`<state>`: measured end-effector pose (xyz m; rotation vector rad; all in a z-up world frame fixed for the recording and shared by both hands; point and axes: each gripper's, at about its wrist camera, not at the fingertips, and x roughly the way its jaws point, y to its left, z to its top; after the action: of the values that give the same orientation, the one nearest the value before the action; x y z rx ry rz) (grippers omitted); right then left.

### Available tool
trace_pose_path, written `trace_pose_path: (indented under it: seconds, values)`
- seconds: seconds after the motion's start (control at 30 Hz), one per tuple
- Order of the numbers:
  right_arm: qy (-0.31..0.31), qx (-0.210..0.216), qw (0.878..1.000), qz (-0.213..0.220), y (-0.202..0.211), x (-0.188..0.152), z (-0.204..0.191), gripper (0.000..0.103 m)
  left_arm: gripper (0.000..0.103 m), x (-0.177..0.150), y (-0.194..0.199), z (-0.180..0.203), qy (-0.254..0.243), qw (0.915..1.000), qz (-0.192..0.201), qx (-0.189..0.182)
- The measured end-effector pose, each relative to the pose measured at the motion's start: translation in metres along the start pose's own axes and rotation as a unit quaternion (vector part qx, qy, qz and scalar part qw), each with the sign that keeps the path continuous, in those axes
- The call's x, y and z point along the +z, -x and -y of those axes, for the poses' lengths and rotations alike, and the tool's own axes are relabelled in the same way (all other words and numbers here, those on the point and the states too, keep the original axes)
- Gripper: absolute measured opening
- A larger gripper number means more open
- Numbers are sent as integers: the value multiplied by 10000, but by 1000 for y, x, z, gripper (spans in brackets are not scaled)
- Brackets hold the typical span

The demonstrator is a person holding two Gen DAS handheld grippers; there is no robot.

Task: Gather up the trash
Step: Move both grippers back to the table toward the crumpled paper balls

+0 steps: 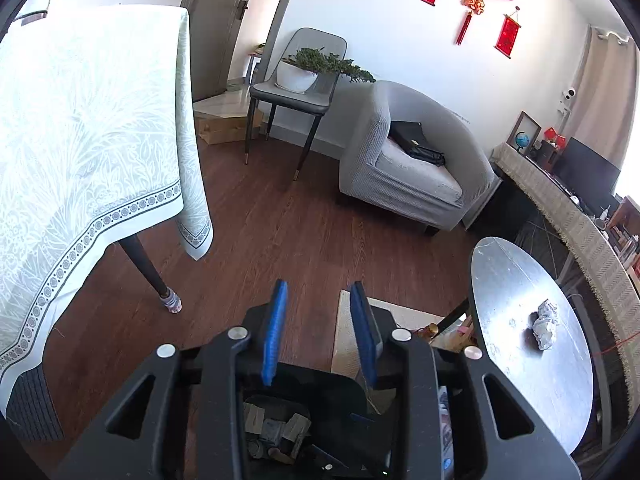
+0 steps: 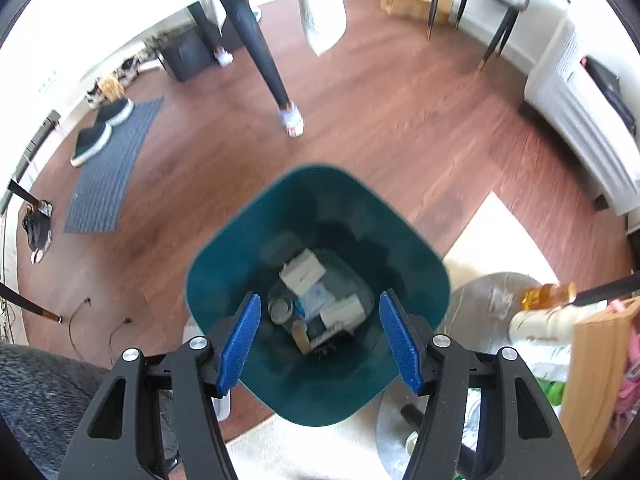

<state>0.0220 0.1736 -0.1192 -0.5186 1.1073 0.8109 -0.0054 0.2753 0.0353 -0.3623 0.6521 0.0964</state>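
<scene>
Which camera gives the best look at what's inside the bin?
The right wrist view. It looks almost straight down into the teal bin, so the trash at the bottom shows between the open jaws. The left wrist view catches only a dark sliver of the bin behind its own jaws.

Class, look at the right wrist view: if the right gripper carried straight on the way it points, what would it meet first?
Probably the trash piled at the bottom of the teal bin. The open right gripper points down into the bin's mouth with nothing between its fingers, though depth is hard to judge.
</scene>
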Motion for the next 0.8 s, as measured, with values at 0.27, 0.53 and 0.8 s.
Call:
trace_pose_path:
  seconds: [0.27, 0.53, 0.8]
  values:
    - [-136, -87, 9962, 856, 61, 10, 18, 58, 47, 3, 5, 9, 10, 9999, 123, -24]
    - [-743, -421, 9835, 1597, 121, -2, 69, 54, 61, 4, 5, 29, -107, 9997, 204, -131]
    - [-1487, -785, 9650, 2014, 171, -40, 135, 54, 66, -5, -6, 81, -529, 9977, 167, -394]
